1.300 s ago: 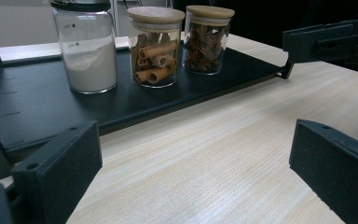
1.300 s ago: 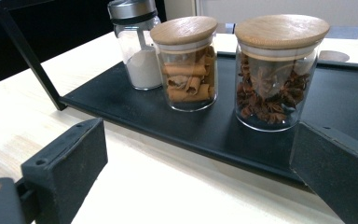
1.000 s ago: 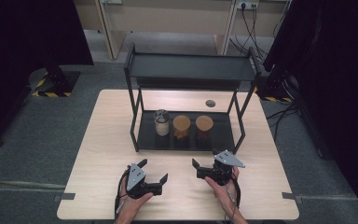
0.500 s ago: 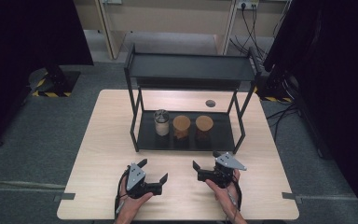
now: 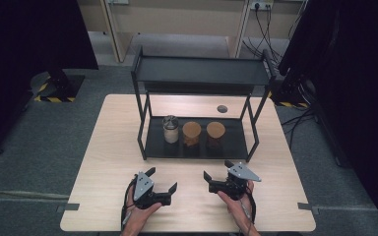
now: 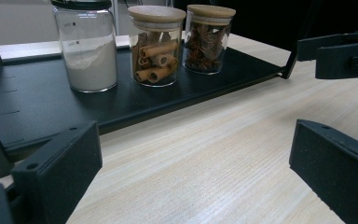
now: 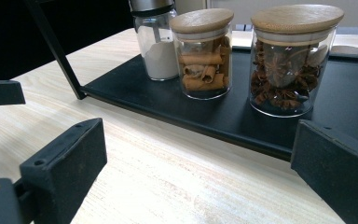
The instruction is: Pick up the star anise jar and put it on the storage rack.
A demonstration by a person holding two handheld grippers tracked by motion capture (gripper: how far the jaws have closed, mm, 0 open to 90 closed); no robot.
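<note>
Three jars (image 5: 192, 132) on black shelf (image 5: 236, 147), both claws — left claw (image 5: 162, 181), right claw (image 5: 216, 172) — agape, seemingly resting.

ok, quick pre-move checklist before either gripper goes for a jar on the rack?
1. Left gripper open, holding nothing: ok.
2. Right gripper open, holding nothing: ok.
3. Three jars upright on the rack's lower shelf: white powder jar, cinnamon jar, star anise jar: ok.
4. Lids on all three: ok.
5. Table bare between grippers and shelf: ok.
6. Gaps between jars wide enough for fingers: cannot tell.
</note>
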